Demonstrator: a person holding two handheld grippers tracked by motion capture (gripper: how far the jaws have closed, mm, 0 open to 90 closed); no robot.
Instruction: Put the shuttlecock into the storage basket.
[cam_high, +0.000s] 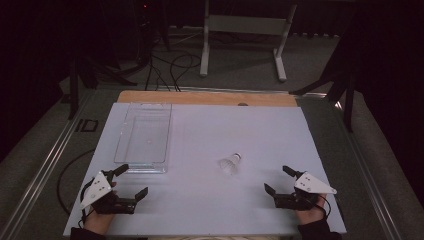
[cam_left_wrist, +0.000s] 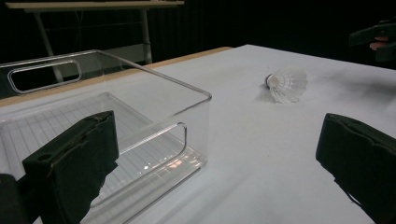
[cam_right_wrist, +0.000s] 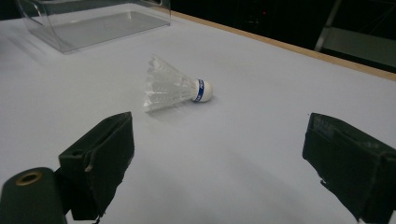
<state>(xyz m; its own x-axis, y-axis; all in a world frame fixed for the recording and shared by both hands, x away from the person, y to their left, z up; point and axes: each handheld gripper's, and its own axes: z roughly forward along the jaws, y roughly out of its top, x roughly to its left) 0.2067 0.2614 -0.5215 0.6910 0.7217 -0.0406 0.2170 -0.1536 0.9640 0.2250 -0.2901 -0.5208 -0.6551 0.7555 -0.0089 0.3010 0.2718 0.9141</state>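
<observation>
Both grippers rest near the front edge of the white table (cam_high: 200, 200) with their jaws spread wide and nothing between them: the left gripper (cam_high: 131, 181) sits just in front of the clear plastic bin (cam_high: 143, 134), and the right gripper (cam_high: 279, 181) sits at the opposite corner. A white shuttlecock (cam_high: 231, 163) lies on its side on the bare table between them, nearer the right gripper and just to the right of the bin.

In the right gripper view the shuttlecock (cam_right_wrist: 173, 88) lies ahead of the jaws, feathers toward the bin (cam_right_wrist: 93, 23) and cork pointing away. The likely step is a reach and pick-up by the right gripper. To do it well, I would bring the jaws in low and level, straddle the cork end or the narrow neck of the skirt, and close gently, since the feathers look light and easily crushed and the thing could roll or skid if nudged.

A blue band circles the cork base; any lettering on it is too small to read. No other writing is legible.
</observation>
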